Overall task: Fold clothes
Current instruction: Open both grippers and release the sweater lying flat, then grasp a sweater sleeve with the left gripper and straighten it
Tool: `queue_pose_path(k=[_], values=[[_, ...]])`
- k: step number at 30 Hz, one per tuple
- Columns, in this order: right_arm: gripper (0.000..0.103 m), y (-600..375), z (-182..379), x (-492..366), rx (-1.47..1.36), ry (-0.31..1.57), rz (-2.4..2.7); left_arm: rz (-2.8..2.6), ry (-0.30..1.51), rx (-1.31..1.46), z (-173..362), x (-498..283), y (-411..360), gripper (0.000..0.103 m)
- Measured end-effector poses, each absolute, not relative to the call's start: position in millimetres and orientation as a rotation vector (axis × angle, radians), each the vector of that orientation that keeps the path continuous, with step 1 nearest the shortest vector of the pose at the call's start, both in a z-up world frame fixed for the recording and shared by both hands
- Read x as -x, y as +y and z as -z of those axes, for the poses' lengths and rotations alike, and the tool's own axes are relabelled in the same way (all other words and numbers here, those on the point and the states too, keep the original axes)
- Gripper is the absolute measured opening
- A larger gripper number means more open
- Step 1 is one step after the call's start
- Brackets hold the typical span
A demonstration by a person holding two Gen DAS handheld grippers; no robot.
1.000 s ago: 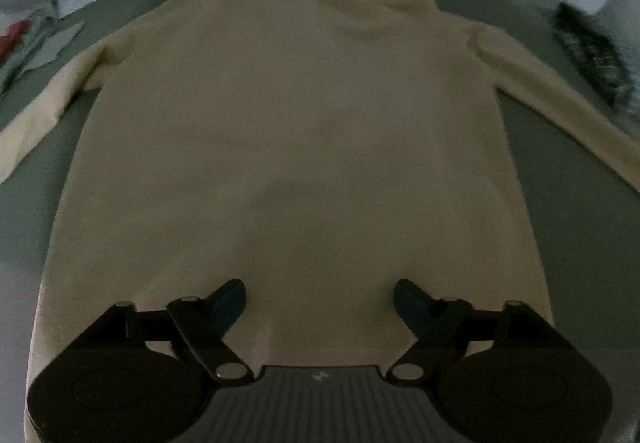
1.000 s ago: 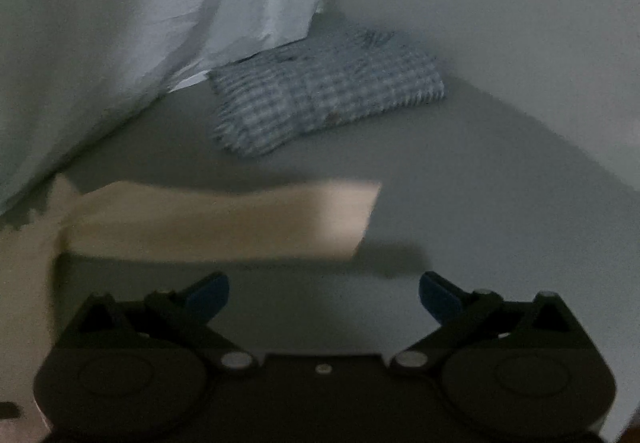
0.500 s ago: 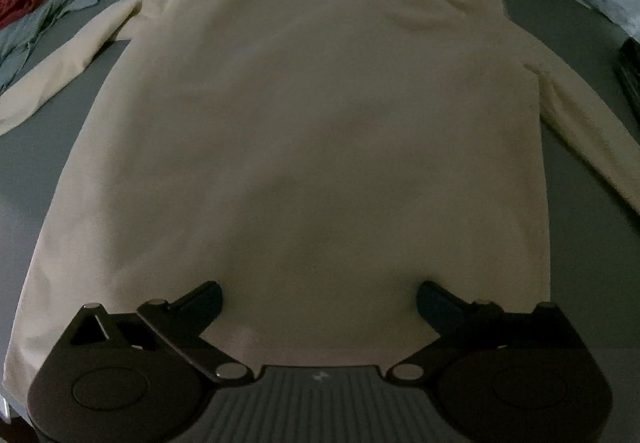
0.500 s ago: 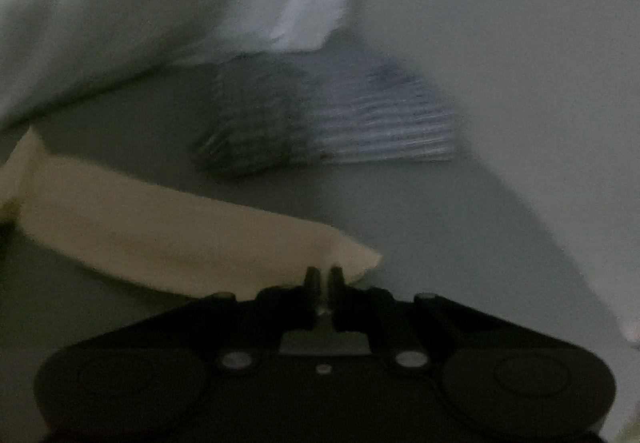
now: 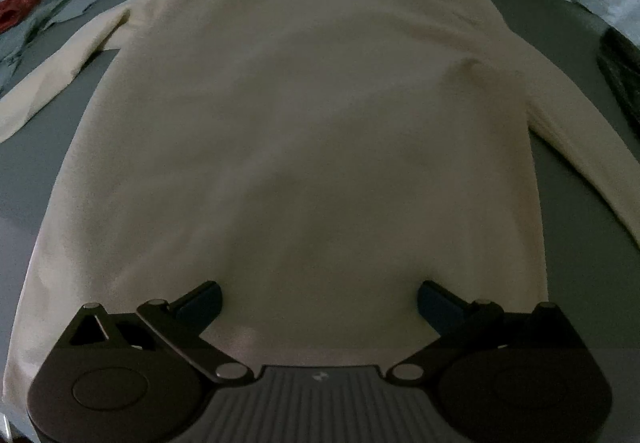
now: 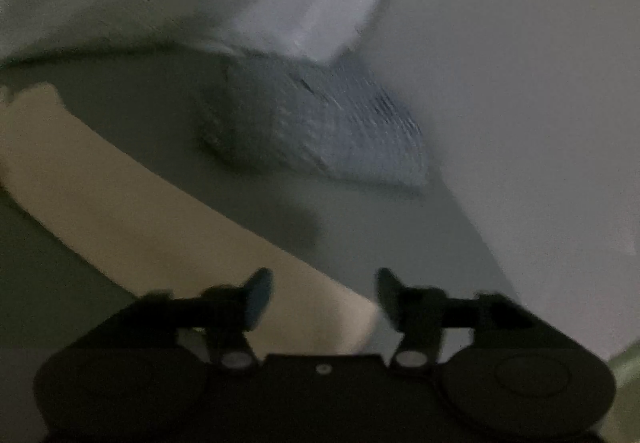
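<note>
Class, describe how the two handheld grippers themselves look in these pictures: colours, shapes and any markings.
Both the left gripper and the right gripper are black, with round housings either side and silver pivot pins. Their fingertips carry blue pads. The left one has a ribbed grey centre plate with a small white mark.

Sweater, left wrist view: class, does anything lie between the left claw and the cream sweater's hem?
Nothing visible does. The left claw hangs wide open over the sweater, its fingers astride the hem with only bare cloth between them. The red cloth lies far off to one side.
</note>
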State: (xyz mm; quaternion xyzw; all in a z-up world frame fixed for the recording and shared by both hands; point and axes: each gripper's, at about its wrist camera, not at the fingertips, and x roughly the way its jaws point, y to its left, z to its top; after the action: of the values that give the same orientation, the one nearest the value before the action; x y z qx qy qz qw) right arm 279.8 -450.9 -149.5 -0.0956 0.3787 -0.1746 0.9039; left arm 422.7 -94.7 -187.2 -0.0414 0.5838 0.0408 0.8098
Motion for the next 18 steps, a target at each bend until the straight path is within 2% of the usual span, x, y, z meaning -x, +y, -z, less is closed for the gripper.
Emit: queue_pose_path(k=[1,3,7,13,18], values=[[0.080,-439,146,-281,0.198,0.764,0.330,-0.075,1.246,0.094,186,-420,-89,0.103],[0.083,-409,139,-284,0.191,0.746,0.250,-0.060,1.231,0.118,182,-412,-71,0.103],[0.099,-333,135,-283,0.221,0.724,0.077,-0.065,1.124,0.050,164,-387,-16,0.103],[0.101,-185,145,-263,0.330,0.710,-0.118,-0.151,0.964,-0.245,158,-351,122,0.103],[0.103,-67,162,-256,0.232,0.759,-0.152,-0.173,0.909,-0.443,176,-354,239,0.103]])
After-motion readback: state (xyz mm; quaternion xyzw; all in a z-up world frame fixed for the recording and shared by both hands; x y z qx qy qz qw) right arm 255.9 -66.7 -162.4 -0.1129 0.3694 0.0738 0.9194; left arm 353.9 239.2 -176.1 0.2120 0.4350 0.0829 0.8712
